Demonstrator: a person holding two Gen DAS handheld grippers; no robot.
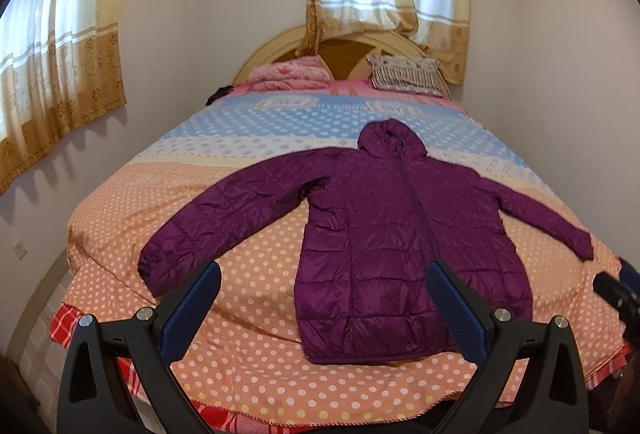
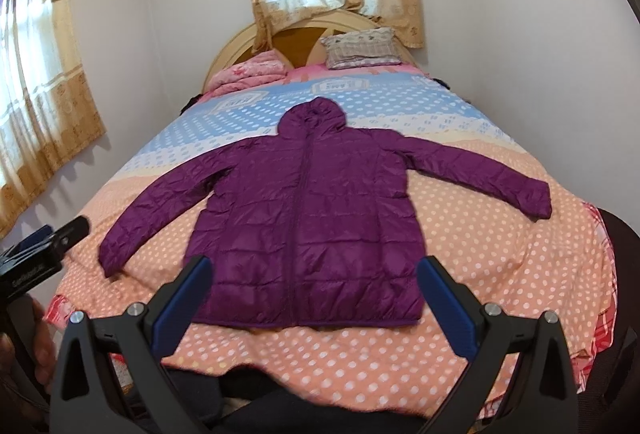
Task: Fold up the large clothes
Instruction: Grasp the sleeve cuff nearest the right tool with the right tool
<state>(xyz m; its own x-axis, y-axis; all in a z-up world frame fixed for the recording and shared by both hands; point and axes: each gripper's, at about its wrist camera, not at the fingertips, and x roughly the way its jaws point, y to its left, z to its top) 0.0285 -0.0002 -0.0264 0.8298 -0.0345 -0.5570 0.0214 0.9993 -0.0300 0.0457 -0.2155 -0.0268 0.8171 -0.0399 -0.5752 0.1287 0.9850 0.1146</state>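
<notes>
While my left claw (image 1: 324,298) and right claw (image 2: 314,294) both hang with fingers spread wide and empty above the foot of the bed (image 2: 460,234), the purple jacket (image 2: 304,218) lies flat beyond them, zipped, sleeves out, hood toward the pillow (image 2: 360,48).

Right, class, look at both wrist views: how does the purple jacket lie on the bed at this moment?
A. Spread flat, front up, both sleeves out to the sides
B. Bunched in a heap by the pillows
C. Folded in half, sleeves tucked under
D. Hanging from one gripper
A: the purple jacket lies flat on the bed, zip up, sleeves spread, with both grippers open and clear of it.
</notes>
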